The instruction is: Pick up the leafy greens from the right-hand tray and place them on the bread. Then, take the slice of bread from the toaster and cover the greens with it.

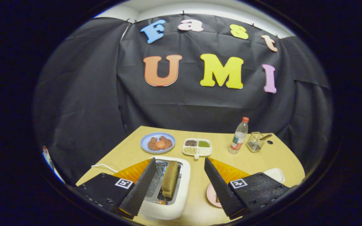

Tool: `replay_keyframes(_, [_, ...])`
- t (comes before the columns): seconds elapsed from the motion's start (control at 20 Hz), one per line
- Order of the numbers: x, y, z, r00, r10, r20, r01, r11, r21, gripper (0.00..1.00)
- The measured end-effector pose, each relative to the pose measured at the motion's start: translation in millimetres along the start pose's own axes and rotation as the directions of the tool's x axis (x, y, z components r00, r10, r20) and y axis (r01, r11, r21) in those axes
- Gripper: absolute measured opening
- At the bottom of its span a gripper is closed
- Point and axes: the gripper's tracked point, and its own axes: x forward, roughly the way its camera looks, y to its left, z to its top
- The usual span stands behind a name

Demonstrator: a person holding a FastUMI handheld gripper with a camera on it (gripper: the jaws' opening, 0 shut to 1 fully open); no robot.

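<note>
- The gripper (pixel 181 188) is spread wide open with nothing held; its two fingers (pixel 140 188) straddle the toaster area, hovering above the table.
- Right between the fingers sits the white toaster (pixel 181 188), and the slice of bread (pixel 170 179) stands upright in its slot, top edge poking out.
- Handling guess: toast like that looks light and fairly stiff, but crumbly at the edges, so a gentle pinch across the flat faces near the exposed top seems the safest hold. Squeeze too hard and it probably cracks.
- A pink plate (pixel 211 196) peeks out just beside the right finger, mostly hidden behind it. The leafy greens and the right-hand tray can't be made out, so no telling where they are.
- Orange mats (pixel 228 171) lie under both fingers on the wooden table (pixel 256 160), which looks smooth and flat, so light stuff could slide.
- Beyond the toaster: a blue plate (pixel 157 142) with brownish food, then a divided white dish (pixel 197 147) of seeds or spices.
- Further right, a plastic bottle (pixel 239 135) with a red cap, and a small glass container (pixel 255 142) with a spoon next to it.
- Black cloth wall (pixel 83 103) closes the booth behind the table.
</note>
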Motion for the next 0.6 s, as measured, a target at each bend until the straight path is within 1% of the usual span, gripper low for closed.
replay_keyframes(0.1, [18,2,-8,0.999,-0.009,-0.048,0.009,1.000,0.000,0.95])
replay_keyframes(0.2, [33,8,-16,0.996,0.002,-0.084,-0.003,1.000,-0.001,0.95])
replay_keyframes(0.3, [42,17,-23,0.993,0.022,-0.113,-0.022,1.000,0.001,0.75])
replay_keyframes(0.4, [46,13,-28,0.990,-0.008,-0.140,0.005,1.000,-0.021,0.54])
replay_keyframes(0.55, [53,17,-39,0.983,-0.003,-0.182,0.002,1.000,-0.009,0.54])
replay_keyframes(0.6, [54,18,-42,0.981,0.002,-0.193,-0.002,1.000,-0.001,0.44])
